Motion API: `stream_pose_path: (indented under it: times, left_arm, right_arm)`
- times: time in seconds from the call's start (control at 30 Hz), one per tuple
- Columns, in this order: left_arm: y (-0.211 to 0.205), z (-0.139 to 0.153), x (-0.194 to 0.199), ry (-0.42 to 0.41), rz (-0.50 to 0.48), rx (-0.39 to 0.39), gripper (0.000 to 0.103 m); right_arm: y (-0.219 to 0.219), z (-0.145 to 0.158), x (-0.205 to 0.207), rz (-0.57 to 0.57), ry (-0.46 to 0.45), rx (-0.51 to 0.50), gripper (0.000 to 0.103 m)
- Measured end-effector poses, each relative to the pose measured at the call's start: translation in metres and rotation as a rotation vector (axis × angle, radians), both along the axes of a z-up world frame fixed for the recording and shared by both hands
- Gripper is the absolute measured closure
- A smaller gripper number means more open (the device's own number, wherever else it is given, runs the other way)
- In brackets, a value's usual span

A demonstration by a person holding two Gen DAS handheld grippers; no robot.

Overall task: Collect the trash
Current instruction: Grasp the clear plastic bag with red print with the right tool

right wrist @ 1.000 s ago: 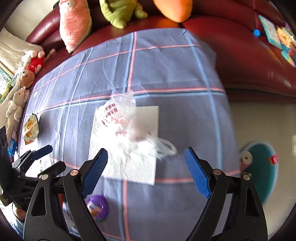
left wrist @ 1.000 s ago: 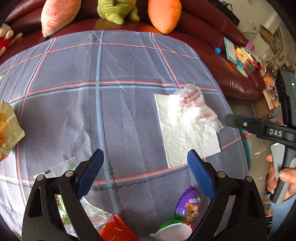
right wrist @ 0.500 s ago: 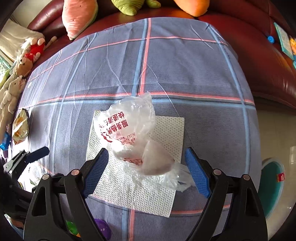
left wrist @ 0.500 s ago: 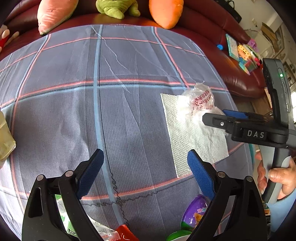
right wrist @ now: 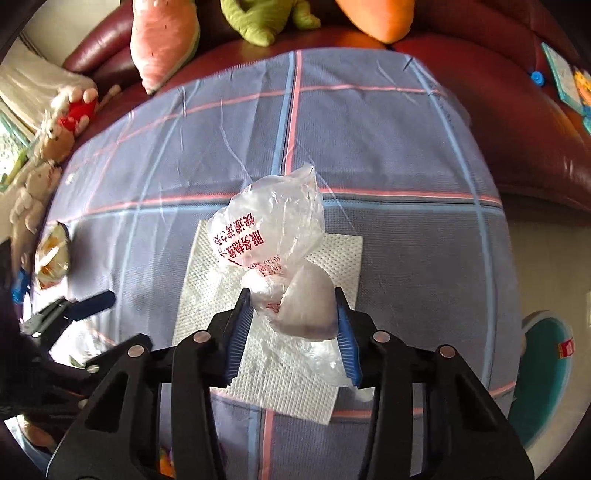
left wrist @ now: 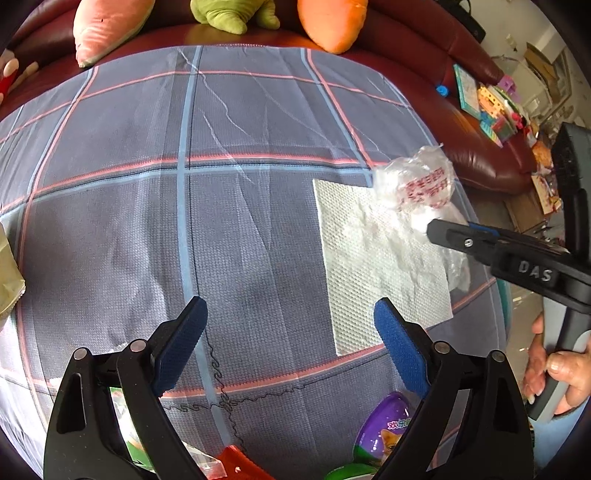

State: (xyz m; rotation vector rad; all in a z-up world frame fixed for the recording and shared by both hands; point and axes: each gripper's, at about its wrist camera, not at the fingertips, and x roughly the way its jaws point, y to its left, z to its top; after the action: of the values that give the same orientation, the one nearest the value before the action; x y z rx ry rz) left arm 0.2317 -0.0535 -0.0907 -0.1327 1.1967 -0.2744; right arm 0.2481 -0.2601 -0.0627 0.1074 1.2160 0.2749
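Observation:
A crumpled clear plastic bag [right wrist: 280, 236] with red print lies on a white paper napkin [right wrist: 207, 295] on the checked tablecloth. My right gripper [right wrist: 293, 314] is shut on the bag's near end, its blue pads pressing both sides. In the left wrist view the bag [left wrist: 421, 184] and napkin [left wrist: 369, 266] are at the right, with the right gripper [left wrist: 436, 229] on the bag. My left gripper [left wrist: 288, 336] is open and empty above bare cloth, left of the napkin.
A purple egg-shaped toy [left wrist: 384, 428], a red wrapper [left wrist: 236, 461] and clear wrappers [left wrist: 125, 435] lie at the table's near edge. A yellow snack packet [right wrist: 51, 254] is at the far left. Plush cushions [left wrist: 110, 29] line the red sofa behind. A teal bin [right wrist: 543, 373] stands on the floor at the right.
My right gripper moved forward over the napkin and closed on the plastic bag. My left gripper drifted slightly and stayed open.

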Motion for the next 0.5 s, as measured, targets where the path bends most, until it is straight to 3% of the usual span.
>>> stream_pose_path:
  times: [0.33, 0.5]
  left_arm:
    - [-0.057, 0.005, 0.006, -0.006, -0.163, 0.067, 0.011]
    - [-0.086, -0.009, 0.013, 0.027, -0.170, 0.061, 0.011]
  right_arm:
    - [-0.061, 0.028, -0.039, -0.119, -0.046, 0.086, 0.062]
    - [-0.097, 0.027, -0.060, -0.199, -0.057, 0.132, 0.062]
